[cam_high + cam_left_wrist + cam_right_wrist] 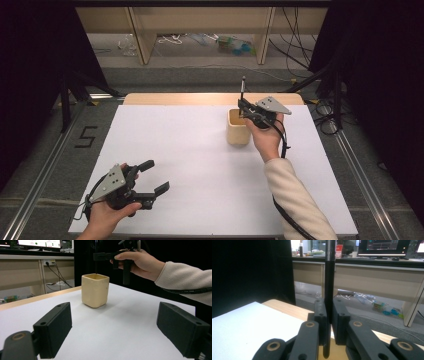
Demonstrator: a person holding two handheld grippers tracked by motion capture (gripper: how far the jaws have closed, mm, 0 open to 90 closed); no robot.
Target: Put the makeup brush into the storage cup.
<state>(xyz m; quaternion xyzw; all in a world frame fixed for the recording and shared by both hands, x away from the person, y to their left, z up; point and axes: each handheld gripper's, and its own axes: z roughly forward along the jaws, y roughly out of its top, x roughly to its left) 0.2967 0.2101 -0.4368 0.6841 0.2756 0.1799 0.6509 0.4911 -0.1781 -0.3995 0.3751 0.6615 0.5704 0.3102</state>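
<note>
A cream square cup (pixel 238 127) stands upright on the white table (pixel 200 165), right of centre; it also faces me in the left gripper view as the cup (pixel 95 290). My right gripper (pixel 243 106) hovers over the cup's mouth, shut on a thin black pen (pixel 242 86) held upright. In the right gripper view the pen (pixel 329 277) is pinched between the two jaws, its lower tip below them. My left gripper (pixel 157 177) rests low at the table's front left, open and empty, aimed toward the cup, with its fingers (pixel 53 327) wide apart.
A light wooden strip (pixel 210 98) borders the table's far edge. Metal rails (pixel 47 160) run along both sides on the floor. Wooden desk legs and loose cables (pixel 170 40) lie beyond the table. Dark curtains stand on both sides.
</note>
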